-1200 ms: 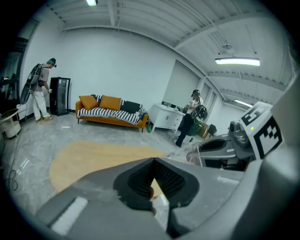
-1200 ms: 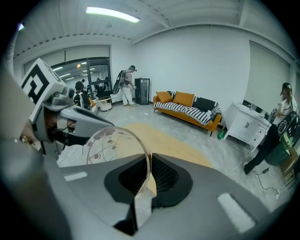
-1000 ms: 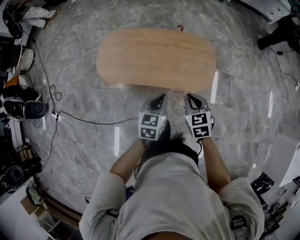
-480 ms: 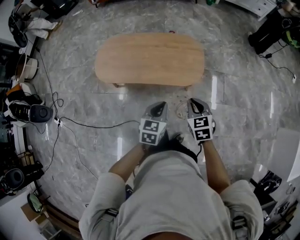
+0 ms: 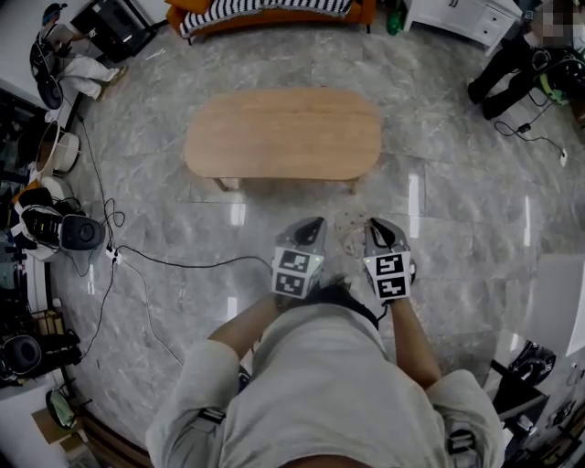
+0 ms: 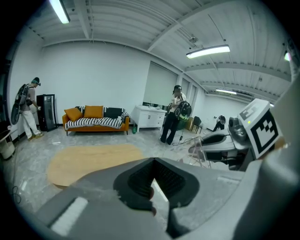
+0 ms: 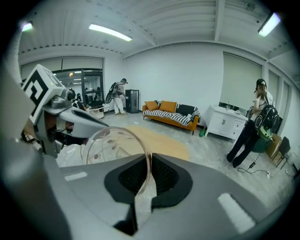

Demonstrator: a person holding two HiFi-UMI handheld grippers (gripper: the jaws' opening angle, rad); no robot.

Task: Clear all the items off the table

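The oval wooden table (image 5: 283,134) stands on the marble floor ahead of me, its top bare. My right gripper (image 5: 377,228) is shut on the rim of a clear glass bowl (image 7: 117,145) with a brown leaf pattern; the bowl (image 5: 350,233) hangs between the two grippers, well short of the table. My left gripper (image 5: 307,228) is level with it on the left, its pads (image 6: 140,180) closed together with nothing between them. In the left gripper view the right gripper (image 6: 220,146) and the bowl (image 6: 199,151) show at the right.
An orange sofa with a striped cover (image 5: 265,14) and a white cabinet (image 5: 462,14) stand beyond the table. Cables (image 5: 174,239) trail over the floor to the left, by shoes and gear (image 5: 55,224). A person (image 5: 507,64) stands at the far right, another (image 6: 29,108) by a black cabinet.
The table now lies farther from me and higher in the head view, with sofa and cabinet newly in sight. Both grippers keep their pose; the right still holds the bowl.
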